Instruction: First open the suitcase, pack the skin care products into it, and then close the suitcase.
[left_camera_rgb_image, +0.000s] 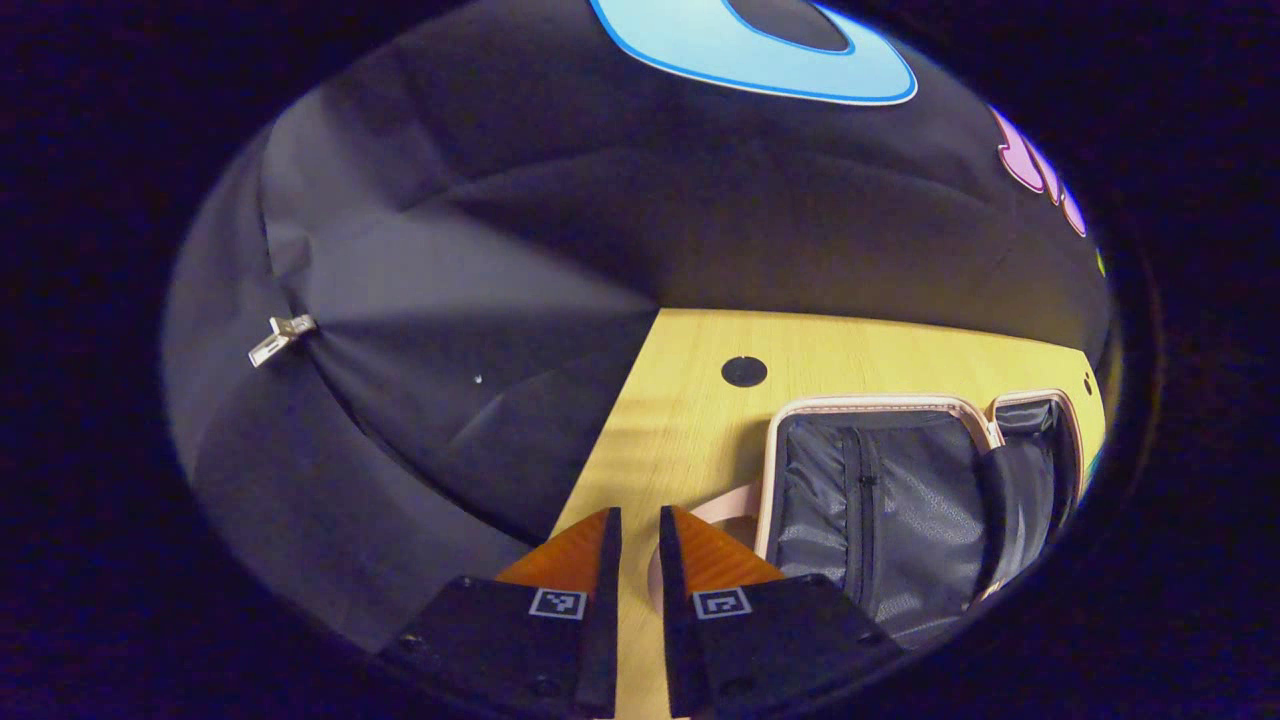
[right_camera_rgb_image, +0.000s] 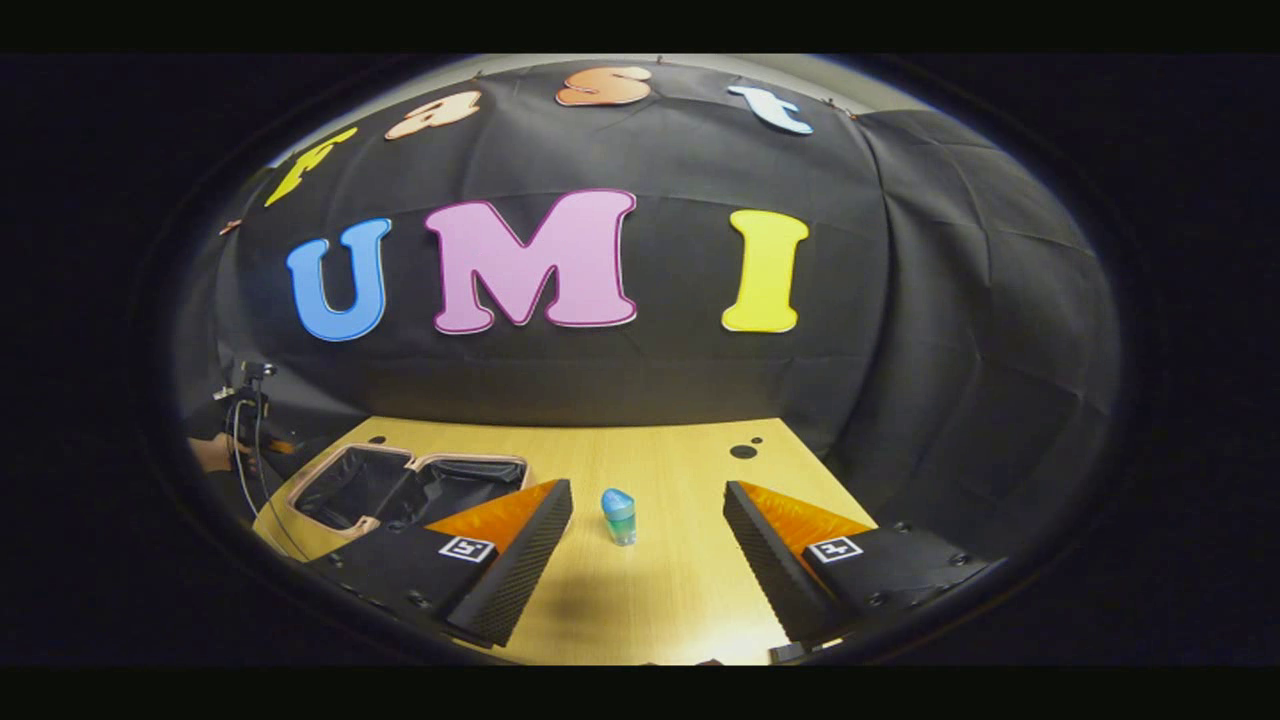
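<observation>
Packing step: pink-rimmed, dark-lined suitcase (right_camera_rgb_image: 400, 487) lies open. Your right gripper (right_camera_rgb_image: 648, 520), spread wide, faces the small blue-capped clear bottle (right_camera_rgb_image: 619, 516); advance, pinch. Left gripper (left_camera_rgb_image: 640, 530) is nearly closed, empty.

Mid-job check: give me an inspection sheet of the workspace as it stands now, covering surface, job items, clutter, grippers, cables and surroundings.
Surface: wooden table with dark round holes near its far edge.
Job's things: suitcase lies open on the table, dark lining showing, both halves look empty; small bottle with a blue cap stands upright on the table, apart from the suitcase.
Clutter: nothing seen.
Grippers: left gripper jaws nearly closed, holding nothing, beside the suitcase's edge; right gripper jaws wide open, the bottle ahead between them, not touched.
Cables: thin cables hang by the other gripper at the table's left end, right gripper view.
Surroundings: black cloth booth wall; a metal clip on the cloth.
</observation>
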